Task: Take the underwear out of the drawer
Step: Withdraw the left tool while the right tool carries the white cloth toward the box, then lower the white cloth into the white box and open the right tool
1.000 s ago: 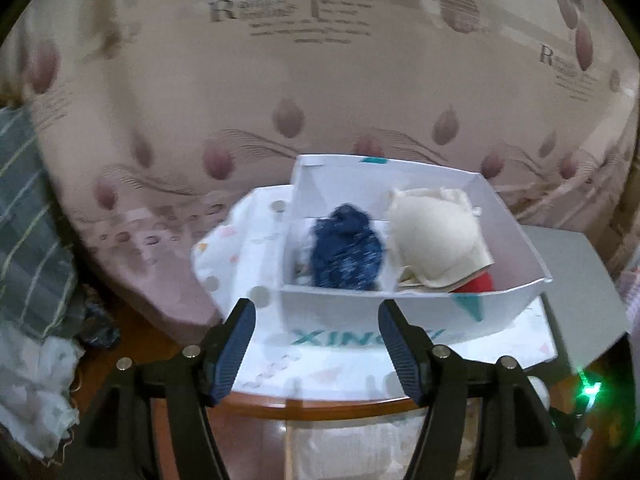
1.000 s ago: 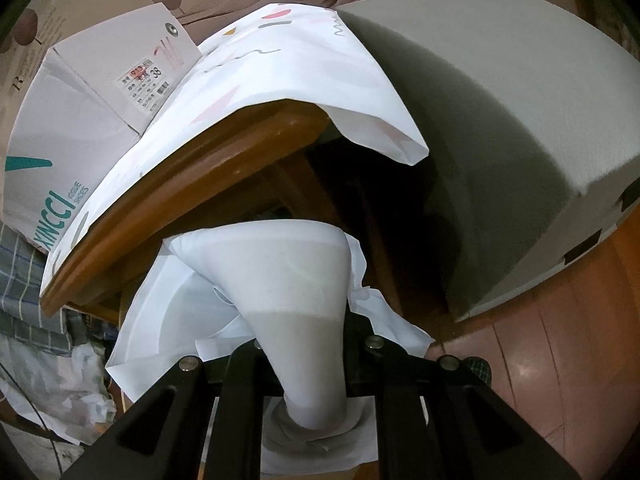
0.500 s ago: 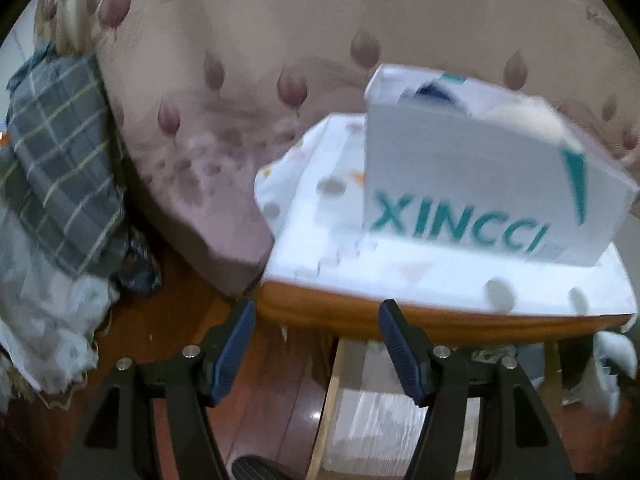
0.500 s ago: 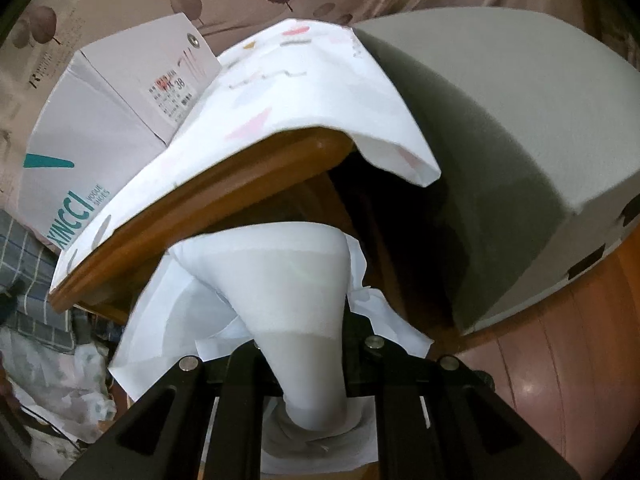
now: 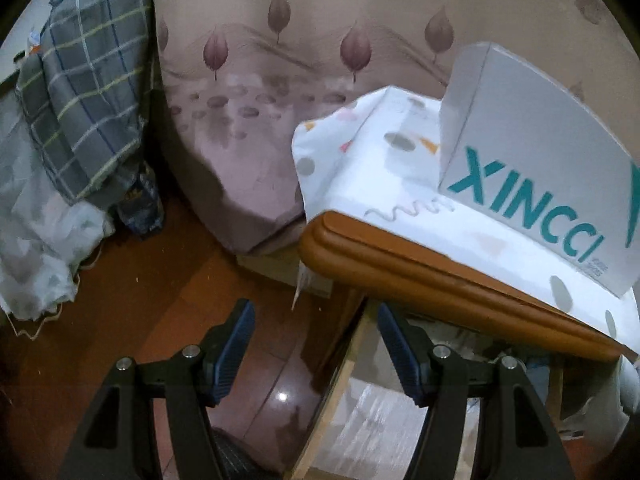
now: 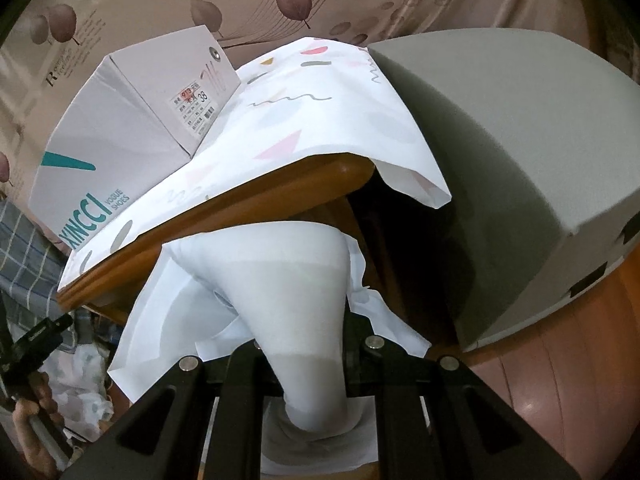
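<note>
The white XINCCI shoe box that serves as the drawer stands on a cloth-covered wooden table. Its inside is hidden from both views. My left gripper is open and empty, low in front of the table's left corner, over the floor. In the right wrist view the box is at upper left. My right gripper is shut on a white garment, which bulges up from between the fingers just under the table edge.
A leaf-patterned bed cover rises behind the table. Plaid fabric and pale cloth are piled at left. A big grey block stands right of the table. The patterned tablecloth hangs over the corners. A hand shows at lower left.
The left gripper has sunk from above the box to below the table's edge and swung left; the underwear in the box is out of its sight. The right gripper still grips the white garment.
</note>
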Available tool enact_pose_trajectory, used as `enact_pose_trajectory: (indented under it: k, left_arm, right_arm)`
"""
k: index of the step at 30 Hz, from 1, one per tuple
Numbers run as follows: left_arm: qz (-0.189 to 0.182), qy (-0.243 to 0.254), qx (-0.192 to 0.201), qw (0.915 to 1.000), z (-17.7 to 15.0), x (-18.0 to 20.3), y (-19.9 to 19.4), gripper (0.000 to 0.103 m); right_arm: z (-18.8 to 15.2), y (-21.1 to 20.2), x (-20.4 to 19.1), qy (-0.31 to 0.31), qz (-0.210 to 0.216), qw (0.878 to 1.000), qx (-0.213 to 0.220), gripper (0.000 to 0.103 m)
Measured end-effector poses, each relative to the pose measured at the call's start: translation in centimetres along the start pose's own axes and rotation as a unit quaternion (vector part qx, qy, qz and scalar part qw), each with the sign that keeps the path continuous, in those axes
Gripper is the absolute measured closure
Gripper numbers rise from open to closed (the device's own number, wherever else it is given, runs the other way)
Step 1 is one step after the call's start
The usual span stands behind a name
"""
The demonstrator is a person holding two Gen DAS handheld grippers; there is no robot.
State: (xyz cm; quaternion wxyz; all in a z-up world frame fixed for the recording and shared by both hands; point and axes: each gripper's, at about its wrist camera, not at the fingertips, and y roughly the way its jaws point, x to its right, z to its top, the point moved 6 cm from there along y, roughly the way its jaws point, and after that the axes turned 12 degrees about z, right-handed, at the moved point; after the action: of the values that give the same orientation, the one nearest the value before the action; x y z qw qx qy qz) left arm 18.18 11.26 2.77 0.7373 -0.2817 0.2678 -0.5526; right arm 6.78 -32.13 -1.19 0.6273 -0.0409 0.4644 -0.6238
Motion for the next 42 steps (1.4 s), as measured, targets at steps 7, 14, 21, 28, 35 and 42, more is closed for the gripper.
enact_pose_trajectory:
  k: [7, 14, 21, 28, 35, 42]
  left_arm:
    - [0.003, -0.010, -0.025, 0.9996, -0.3, -1.2, 0.8, 0.037]
    - [0.014, -0.002, -0.041, 0.9990, -0.9, -2.0, 1.4, 0.037]
    - [0.027, -0.015, -0.053, 0.9981, -1.0, -3.0, 2.2, 0.037]
    - [0.039, -0.038, -0.070, 0.9961, -1.1, -4.3, 3.1, 0.037]
    - [0.049, -0.050, -0.083, 0.9941, -1.4, -4.9, 3.9, 0.037]
    - [0.053, -0.057, -0.089, 0.9931, -1.2, -5.3, 4.3, 0.037]
  right_arm:
    - [0.5, -1.4, -1.9, 0.006, 0.014, 1.000, -0.002, 0.091]
    - [2.5, -4.6, -6.5, -0.034, 0.025, 0.999, 0.005, 0.091]
    - [5.9, -8.2, -12.1, -0.070, 0.054, 0.996, 0.018, 0.091]
    - [11.4, -10.2, -19.6, -0.131, 0.079, 0.988, 0.036, 0.091]
    - [18.3, -10.8, -27.7, -0.191, 0.097, 0.974, 0.075, 0.091]
    - [22.6, -7.6, -34.2, -0.233, 0.098, 0.964, 0.082, 0.091]
